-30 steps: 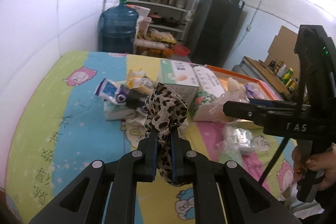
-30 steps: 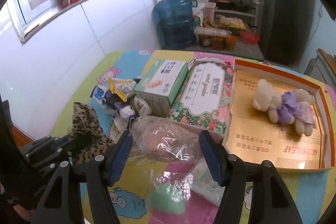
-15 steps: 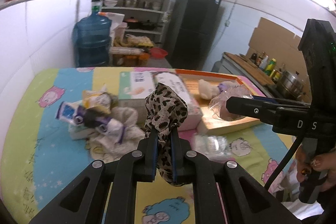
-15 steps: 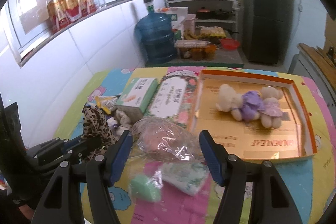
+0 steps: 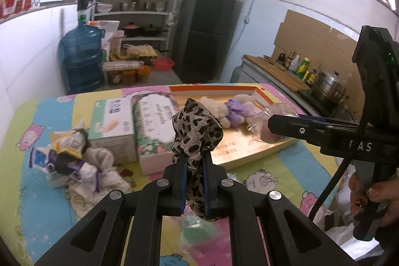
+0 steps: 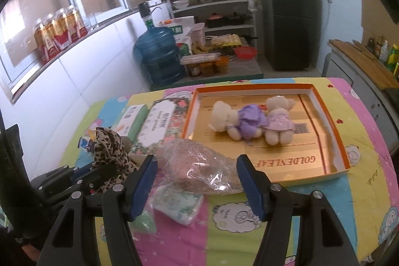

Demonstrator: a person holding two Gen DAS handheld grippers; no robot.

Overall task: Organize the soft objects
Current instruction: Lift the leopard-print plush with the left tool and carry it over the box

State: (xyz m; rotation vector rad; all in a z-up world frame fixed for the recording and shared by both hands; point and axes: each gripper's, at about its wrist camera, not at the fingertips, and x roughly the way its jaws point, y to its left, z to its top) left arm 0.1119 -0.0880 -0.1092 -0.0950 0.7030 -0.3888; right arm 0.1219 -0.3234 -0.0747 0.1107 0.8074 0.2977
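My left gripper (image 5: 194, 161) is shut on a leopard-print cloth (image 5: 197, 131), held above the table; the cloth also shows in the right wrist view (image 6: 109, 148). My right gripper (image 6: 197, 166) is shut on a pink soft item in a clear plastic bag (image 6: 199, 163), held above the table near the front left corner of the orange-rimmed box (image 6: 339, 141); the bag also shows in the left wrist view (image 5: 271, 121). Two plush bears in purple dresses (image 6: 249, 121) lie in the box.
A green box (image 5: 112, 126) and a floral box (image 5: 154, 131) stand left of the orange-rimmed box. A pile of packets and white cloth (image 5: 74, 161) lies at left. Green and white wrapped packs (image 6: 174, 203) lie under my right gripper. The table's right edge is close.
Both grippers have moved right and forward toward the orange-rimmed box, each keeping its load. The bagged item now hangs by the box's front left corner.
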